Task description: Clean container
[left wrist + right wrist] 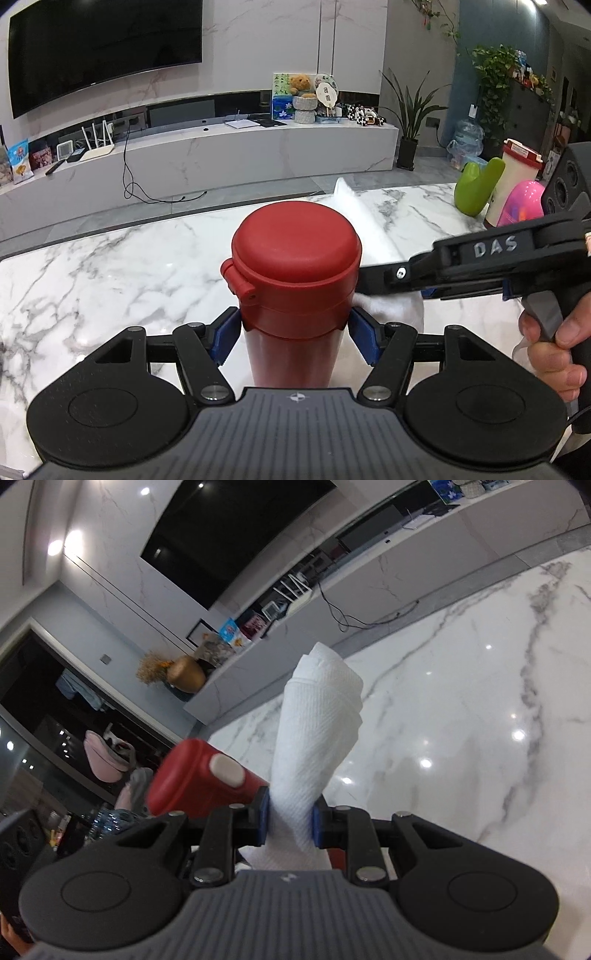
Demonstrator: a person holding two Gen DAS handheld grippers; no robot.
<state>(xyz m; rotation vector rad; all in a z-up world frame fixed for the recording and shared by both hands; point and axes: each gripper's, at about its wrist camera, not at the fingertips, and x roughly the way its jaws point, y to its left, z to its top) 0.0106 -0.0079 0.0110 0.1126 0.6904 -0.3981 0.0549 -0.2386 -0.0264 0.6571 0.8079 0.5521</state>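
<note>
A red flask (295, 280) with a red flip lid stands upright on the white marble table (110, 273). My left gripper (295, 336) is shut on its body just under the lid, one blue pad on each side. My right gripper (291, 821) is shut on a folded white paper towel (317, 716) that sticks out past its fingers. In the left wrist view the right gripper (369, 282) comes in from the right, level with the lid, and the towel (388, 302) lies against the flask's right side. In the right wrist view the flask's lid (199, 775) shows just left of the towel.
At the table's far right stand a green object (476, 188), a white jug with a red lid (513, 177) and a pink egg shape (524, 203). A person's hand (554, 350) grips the right gripper's handle. A TV and a low marble cabinet (221, 147) lie beyond the table.
</note>
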